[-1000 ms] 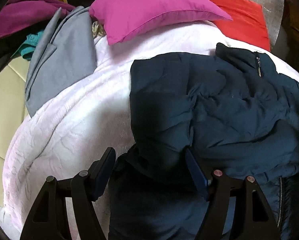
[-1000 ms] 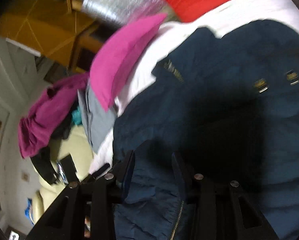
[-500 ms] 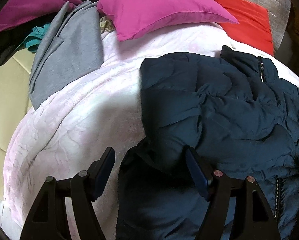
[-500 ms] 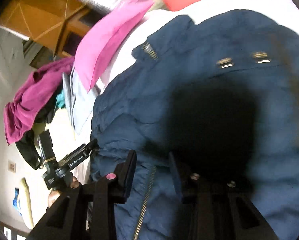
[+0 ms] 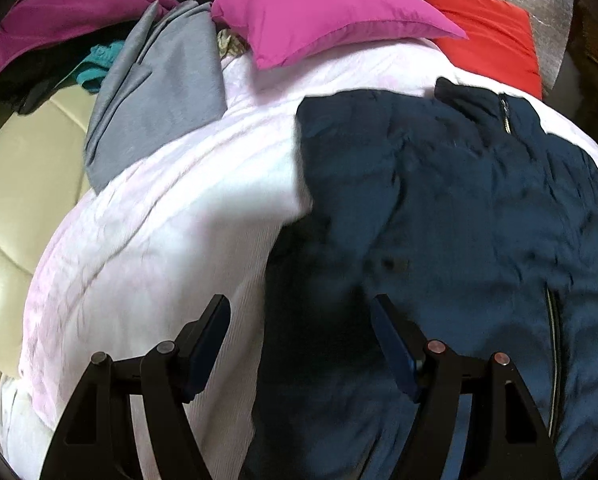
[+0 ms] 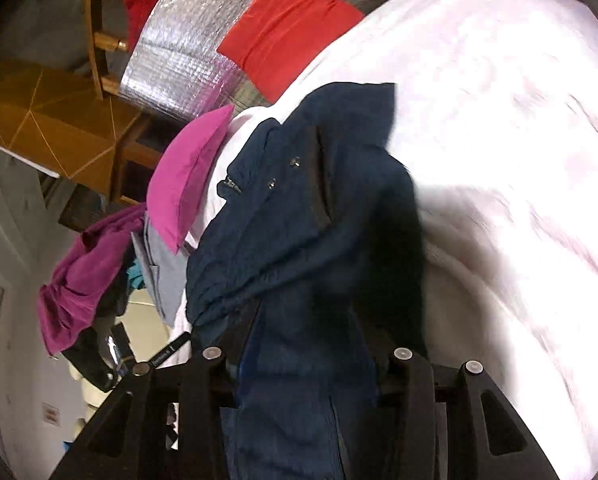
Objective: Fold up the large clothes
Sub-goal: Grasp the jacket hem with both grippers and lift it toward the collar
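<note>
- The navy jacket (image 5: 459, 220) lies on the pale pink bedspread (image 5: 159, 232) of a bed, spread ahead of and to the right of the left gripper (image 5: 301, 316).
- The left gripper's fingers (image 5: 215, 320) stand wide apart and released; the jacket's dark left edge lies under the gap between them and nearer the right finger, the bedspread nearer the left one. No pad presses on the cloth.
- Beyond the left fingers, far ahead, a magenta pillow (image 5: 323, 12) rests at the head of the bed, a red pillow (image 5: 491, 40) to its right, and a grey garment (image 5: 159, 88) to its left, lapping over the bedspread's edge.
- In the right wrist view a bunched fold of the jacket (image 6: 307, 240) rises from between the right gripper's (image 6: 307, 356) fingers and hangs up over the bedspread (image 6: 499, 160).
- The right fingers are opening, with the jacket cloth filling the gap between them; the fingertips are hidden by the fabric, so I cannot tell whether the pads press on it.
- To the left of the right fingers, the magenta pillow (image 6: 187, 176) and a purple garment (image 6: 83, 280) show.
</note>
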`<state>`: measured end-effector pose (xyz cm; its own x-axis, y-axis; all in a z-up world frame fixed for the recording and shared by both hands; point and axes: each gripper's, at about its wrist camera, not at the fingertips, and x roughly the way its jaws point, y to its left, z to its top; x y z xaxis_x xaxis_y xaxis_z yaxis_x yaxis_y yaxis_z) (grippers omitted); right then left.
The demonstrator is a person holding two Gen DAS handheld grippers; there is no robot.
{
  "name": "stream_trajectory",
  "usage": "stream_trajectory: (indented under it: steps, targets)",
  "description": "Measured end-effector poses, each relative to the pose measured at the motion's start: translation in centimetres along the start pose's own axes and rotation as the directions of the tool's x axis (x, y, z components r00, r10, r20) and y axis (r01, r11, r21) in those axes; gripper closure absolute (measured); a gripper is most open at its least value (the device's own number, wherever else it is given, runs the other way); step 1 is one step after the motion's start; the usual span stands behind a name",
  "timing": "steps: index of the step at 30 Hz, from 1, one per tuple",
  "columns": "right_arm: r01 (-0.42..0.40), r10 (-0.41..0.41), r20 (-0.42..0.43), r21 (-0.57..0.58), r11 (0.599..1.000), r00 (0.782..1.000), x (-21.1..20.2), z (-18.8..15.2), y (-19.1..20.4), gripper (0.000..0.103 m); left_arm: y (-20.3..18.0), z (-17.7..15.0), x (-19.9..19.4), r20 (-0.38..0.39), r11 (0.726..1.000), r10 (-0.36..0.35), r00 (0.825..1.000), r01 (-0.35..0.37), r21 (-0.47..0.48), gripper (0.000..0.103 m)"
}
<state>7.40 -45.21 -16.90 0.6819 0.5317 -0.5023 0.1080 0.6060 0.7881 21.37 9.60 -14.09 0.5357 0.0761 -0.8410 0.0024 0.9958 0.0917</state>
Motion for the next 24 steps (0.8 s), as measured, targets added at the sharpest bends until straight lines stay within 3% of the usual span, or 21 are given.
stream_trajectory:
  steps: [5, 11, 16, 24]
  targets:
    - [-0.017, 0.017, -0.011, 0.009, 1.0, 1.0, -2.3, -2.2, -1.2, 0.053, 2.6, -3.9, -1.2, -0.038, 0.997, -0.048, 0.998, 0.046, -0.061, 0.03]
    - [-0.038, 0.038, -0.023, 0.012, 0.999, 0.999, -4.5, -4.8, -2.8, 0.053, 6.8, -9.1, -2.9, -0.09, 0.974, -0.143, 0.986, 0.124, -0.188, 0.03]
    - [-0.058, 0.059, -0.049, 0.009, 0.998, 0.997, -6.0, -7.0, -4.0, 0.045, 9.9, -11.7, -4.2, -0.13, 0.956, -0.182, 0.975, 0.145, -0.254, 0.03]
    - [-0.094, 0.099, -0.108, 0.051, 0.994, 0.989, -5.9, -10.0, -6.5, 0.041, 12.1, -13.3, -6.1, -0.18, 0.923, -0.311, 0.933, 0.251, -0.291, 0.031]
